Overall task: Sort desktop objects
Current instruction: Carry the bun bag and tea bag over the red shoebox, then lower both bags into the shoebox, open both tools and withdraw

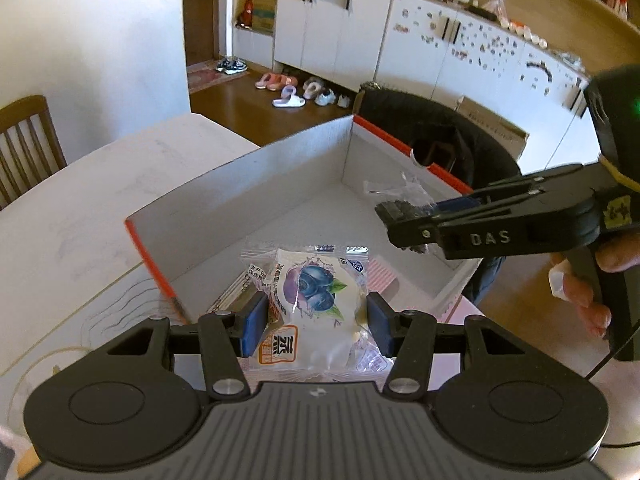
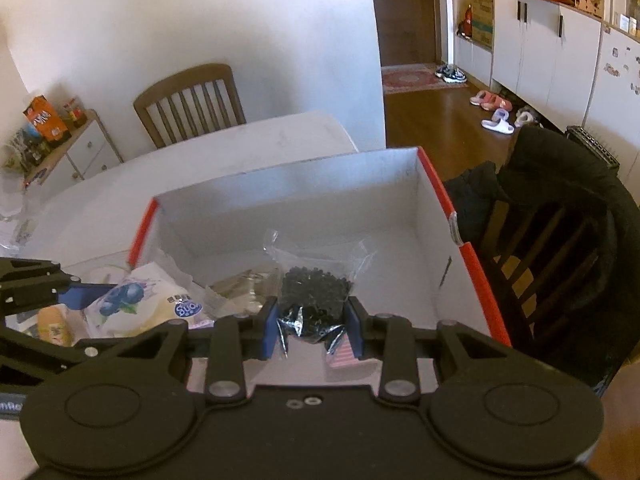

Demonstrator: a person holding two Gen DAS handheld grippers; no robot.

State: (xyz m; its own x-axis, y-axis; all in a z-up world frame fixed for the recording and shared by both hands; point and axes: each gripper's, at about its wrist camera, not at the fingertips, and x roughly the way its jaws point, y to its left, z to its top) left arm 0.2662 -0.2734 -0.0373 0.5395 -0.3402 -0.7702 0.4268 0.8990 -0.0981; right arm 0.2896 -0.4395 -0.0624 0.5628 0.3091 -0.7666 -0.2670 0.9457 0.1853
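Note:
My left gripper [image 1: 316, 326] is shut on a white snack packet with a blueberry picture [image 1: 316, 292], held over the near edge of an open white cardboard box with an orange rim [image 1: 240, 188]. My right gripper [image 2: 312, 326] is shut on a clear bag of small black beads [image 2: 314, 292], held over the same box [image 2: 304, 196]. The right gripper [image 1: 404, 218] reaches in from the right in the left wrist view, the bag [image 1: 400, 192] poking out past its tips. The left gripper's blue pad [image 2: 86, 294] and blueberry packet [image 2: 140, 300] show at the left of the right wrist view.
The box stands on a white table [image 1: 80, 208]. Flat packets [image 2: 248, 284] lie on the box floor. A wooden chair [image 2: 188, 100] stands at the table's far side. Another chair draped with a black coat [image 2: 560, 208] is right of the box. A hand [image 1: 588, 288] holds the right gripper's grip.

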